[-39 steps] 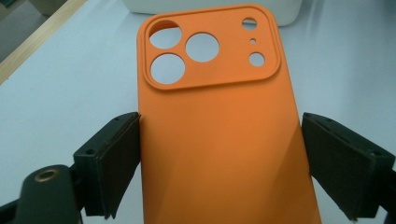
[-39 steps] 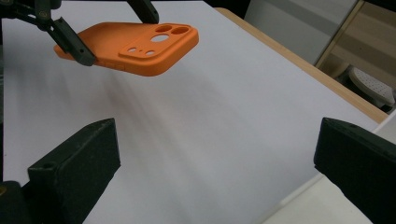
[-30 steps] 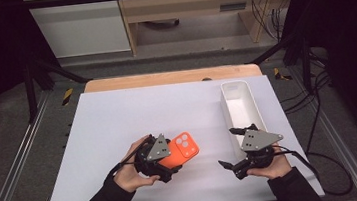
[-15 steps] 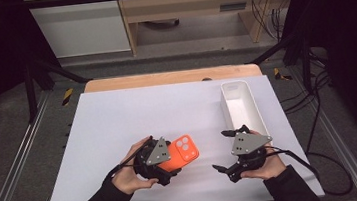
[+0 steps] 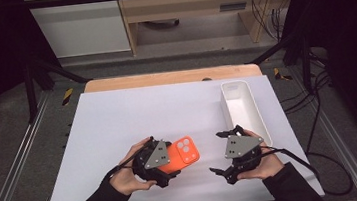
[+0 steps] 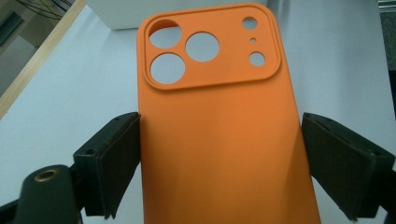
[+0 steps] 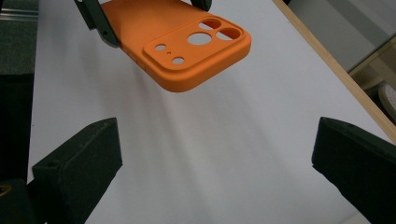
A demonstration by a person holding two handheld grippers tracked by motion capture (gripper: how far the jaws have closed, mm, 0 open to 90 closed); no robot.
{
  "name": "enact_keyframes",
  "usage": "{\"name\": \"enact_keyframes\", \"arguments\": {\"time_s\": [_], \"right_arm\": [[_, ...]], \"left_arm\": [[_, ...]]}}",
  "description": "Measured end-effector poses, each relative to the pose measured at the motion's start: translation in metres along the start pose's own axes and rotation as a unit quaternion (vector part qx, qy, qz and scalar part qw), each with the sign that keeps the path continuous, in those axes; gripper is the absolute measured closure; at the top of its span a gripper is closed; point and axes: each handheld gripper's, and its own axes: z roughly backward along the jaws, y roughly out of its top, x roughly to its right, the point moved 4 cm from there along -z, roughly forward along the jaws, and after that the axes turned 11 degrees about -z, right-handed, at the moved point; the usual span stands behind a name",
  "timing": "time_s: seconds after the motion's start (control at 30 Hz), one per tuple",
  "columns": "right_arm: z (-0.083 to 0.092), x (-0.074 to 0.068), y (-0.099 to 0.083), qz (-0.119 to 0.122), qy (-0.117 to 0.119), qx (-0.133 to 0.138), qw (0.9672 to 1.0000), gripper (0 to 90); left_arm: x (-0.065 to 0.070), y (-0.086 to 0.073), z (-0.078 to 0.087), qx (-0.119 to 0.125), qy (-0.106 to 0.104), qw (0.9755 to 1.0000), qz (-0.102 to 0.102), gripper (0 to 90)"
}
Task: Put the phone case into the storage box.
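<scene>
Right now both forearms are coming in from the bottom edge of the high view, dark sleeves, hands wrapped round the grippers w/ grey plates facing up. Left gripper is sitting low near the front-centre of the white table, angled up and to the right, wrist slightly cocked; its jaws are clamping the orange phone case by the long edges. In the left gripper view the pads are lying against both sides of the case's lower half, camera-cutout end pointing away from the hand. In the right gripper view the case is hanging clear of the table surface, shadow beneath it, back side up.

Right gripper is being held just right of the case, apart from it, jaws pointing left toward it and standing wide w/ nothing between them; the right gripper view is showing bare table between the two pads and the case farther off.

Farther back, the white tray is lying lengthwise by the table's right edge, just beyond the right hand.

Vs. a sec ago: right hand is sitting a bit further left, closer to the case, and turned more toward it. Left hand and case are looking the same, grip unchanged.
</scene>
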Motion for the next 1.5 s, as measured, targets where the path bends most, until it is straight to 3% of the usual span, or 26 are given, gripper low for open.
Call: {"name": "enact_keyframes", "arguments": {"time_s": [0.97,1.5], "right_arm": [[-0.005,-0.011,0.007,0.056,0.045,-0.023,0.9971,2.8],[-0.010,-0.016,0.006,0.063,0.078,-0.024,0.9947,3.4]], "left_arm": [[0.015,0.012,-0.006,0.019,-0.029,0.9982,-0.048,13.6],[0.021,0.023,-0.007,0.028,-0.041,0.9963,-0.069,13.6]]}}
